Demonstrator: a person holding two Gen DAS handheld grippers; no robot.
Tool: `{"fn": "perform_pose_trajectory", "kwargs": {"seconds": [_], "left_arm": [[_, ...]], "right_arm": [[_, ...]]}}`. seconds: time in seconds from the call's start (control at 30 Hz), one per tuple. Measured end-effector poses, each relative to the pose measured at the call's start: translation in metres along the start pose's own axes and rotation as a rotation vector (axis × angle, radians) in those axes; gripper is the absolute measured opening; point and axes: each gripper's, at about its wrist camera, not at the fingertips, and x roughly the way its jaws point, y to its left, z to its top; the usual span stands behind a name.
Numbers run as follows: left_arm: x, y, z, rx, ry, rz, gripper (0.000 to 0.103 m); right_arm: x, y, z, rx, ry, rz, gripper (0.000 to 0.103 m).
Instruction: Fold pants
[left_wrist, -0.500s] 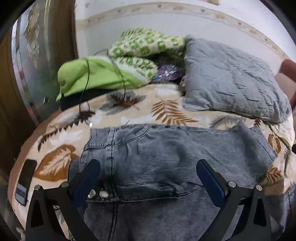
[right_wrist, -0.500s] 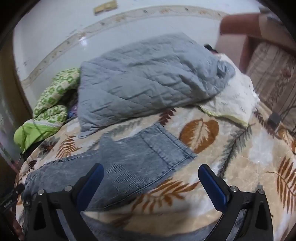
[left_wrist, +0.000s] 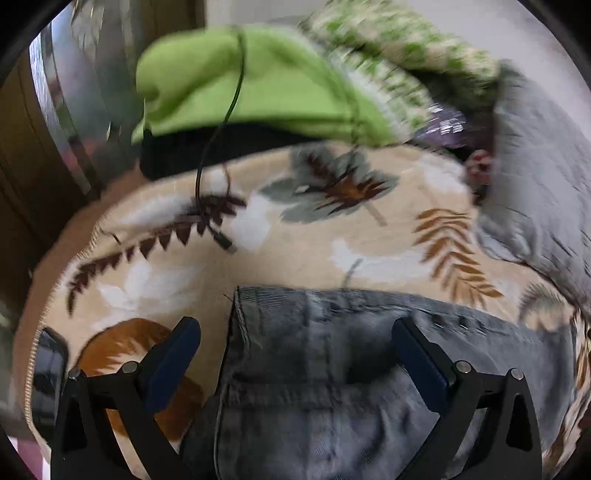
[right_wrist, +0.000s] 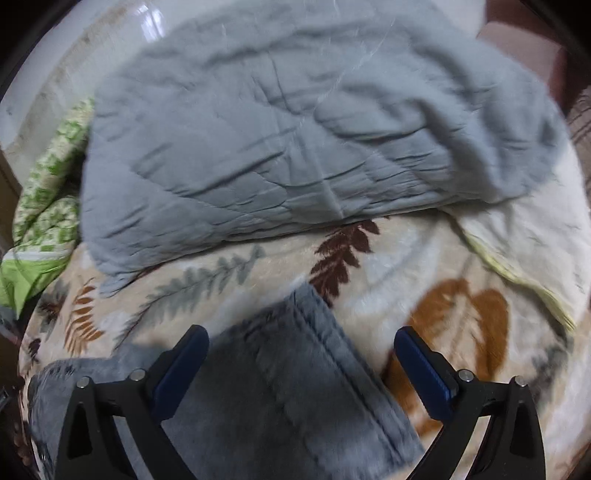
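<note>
2 tools, left tool (left_wrist: 295, 360) & right tool (right_wrist: 301, 363), gape wide over gray jeans (left_wrist: 332, 369) on leaf-print blanket (left_wrist: 332, 240).

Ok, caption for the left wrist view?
Open left gripper over grey jeans on leaf-print blanket.

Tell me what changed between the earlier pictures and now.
Both claws moved in closer over the grey denim pants: the left claw now frames the waistband corner, the right claw the hemmed leg end. Nothing was gripped or released. Both claws stayed wide open, and the pants stayed flat on the leaf-patterned beige blanket, with the grey quilted pillow and green fleece cloth unmoved.
</note>
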Motion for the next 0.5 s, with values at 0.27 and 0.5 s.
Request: {"fn": "perform_pose_trajectory", "kwargs": {"seconds": [0.27, 0.5], "left_arm": [[0.053, 0.030, 0.010, -0.154, 0.129, -0.168, 0.101], [0.056, 0.029, 0.012, -0.153, 0.167, -0.194, 0.078]], "right_arm": [[0.054, -0.001, -0.002, -0.020, 0.079, -0.031, 0.080], [0.045, 0.017, -0.015, -0.062, 0.060, 0.001, 0.023]]}}
